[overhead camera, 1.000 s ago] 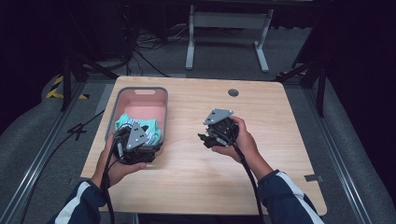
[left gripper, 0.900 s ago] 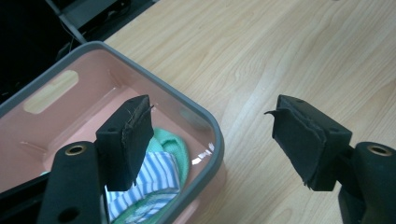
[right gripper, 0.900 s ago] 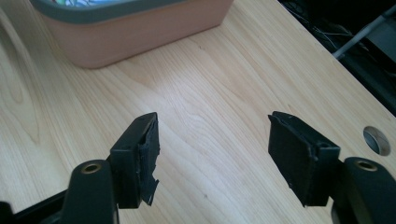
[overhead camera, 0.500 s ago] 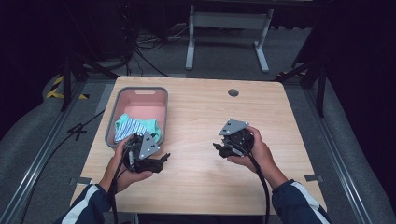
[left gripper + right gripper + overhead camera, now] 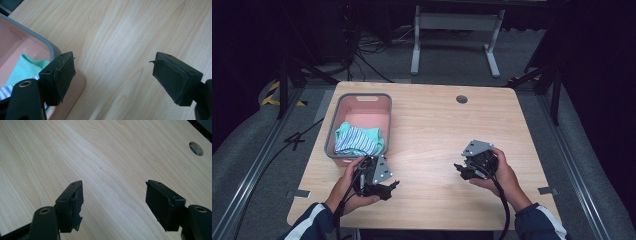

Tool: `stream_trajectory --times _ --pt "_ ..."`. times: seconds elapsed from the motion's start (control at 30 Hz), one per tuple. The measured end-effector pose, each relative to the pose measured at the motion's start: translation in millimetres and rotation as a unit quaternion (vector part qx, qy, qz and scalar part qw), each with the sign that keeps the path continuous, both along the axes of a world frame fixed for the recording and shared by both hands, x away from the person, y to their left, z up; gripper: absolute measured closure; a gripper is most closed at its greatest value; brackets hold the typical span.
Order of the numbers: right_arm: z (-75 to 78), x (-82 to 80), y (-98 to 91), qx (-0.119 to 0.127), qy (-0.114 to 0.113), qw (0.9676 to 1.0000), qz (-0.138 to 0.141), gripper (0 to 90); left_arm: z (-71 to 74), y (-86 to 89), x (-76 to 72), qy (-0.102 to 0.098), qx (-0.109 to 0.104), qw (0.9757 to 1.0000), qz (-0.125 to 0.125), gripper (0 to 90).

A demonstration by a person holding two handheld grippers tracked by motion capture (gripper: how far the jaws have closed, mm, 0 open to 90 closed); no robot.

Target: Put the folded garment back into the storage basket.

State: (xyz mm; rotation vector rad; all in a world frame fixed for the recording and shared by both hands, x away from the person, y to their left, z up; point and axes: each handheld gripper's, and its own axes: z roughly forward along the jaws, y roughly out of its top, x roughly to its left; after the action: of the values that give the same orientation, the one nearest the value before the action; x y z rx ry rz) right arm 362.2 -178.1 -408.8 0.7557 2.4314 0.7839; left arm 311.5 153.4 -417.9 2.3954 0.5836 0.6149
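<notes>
The pink basket (image 5: 362, 102) stands on the left part of the wooden surface (image 5: 432, 125), and a folded cloth (image 5: 358, 140) with green and striped parts lies inside it, at the near end. The left gripper (image 5: 382, 186) is low over the surface, just beside the near corner of the basket; its jaws have just been opening and stand wide apart with nothing between them. The right gripper (image 5: 464, 170) is over the bare wood, well apart from the basket, jaws apart and empty. A round hole (image 5: 461, 99) is near the far edge.
</notes>
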Motion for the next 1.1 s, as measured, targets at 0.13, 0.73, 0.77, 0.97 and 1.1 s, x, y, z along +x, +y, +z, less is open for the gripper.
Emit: stream_trajectory --times 0.13,0.73,0.77,0.97,1.1 --pt "-6.6 -5.6 -9.1 -0.002 0.002 1.0 -0.001 31.0 -8.6 -1.2 -0.2 0.01 0.011 0.9999 -0.003 18.3" --pt "-46.1 -34.6 -69.5 0.031 0.015 0.9988 -0.034 27.7 -42.9 -0.6 1.7 0.047 0.014 0.9986 -0.021 18.3" --pt "-50.2 -37.6 -74.6 0.035 0.017 0.9985 -0.04 26.8 -45.7 0.2 2.2 0.053 0.014 0.9983 -0.021 18.0" --pt "-58.3 -46.5 -91.1 0.065 0.027 0.9959 -0.057 24.7 -50.4 3.9 3.5 0.063 -0.001 0.9977 -0.023 17.5" --pt "-65.0 -50.8 -99.2 0.076 0.036 0.9942 -0.067 24.6 -56.0 10.5 4.4 0.073 -0.039 0.9965 -0.011 16.1"
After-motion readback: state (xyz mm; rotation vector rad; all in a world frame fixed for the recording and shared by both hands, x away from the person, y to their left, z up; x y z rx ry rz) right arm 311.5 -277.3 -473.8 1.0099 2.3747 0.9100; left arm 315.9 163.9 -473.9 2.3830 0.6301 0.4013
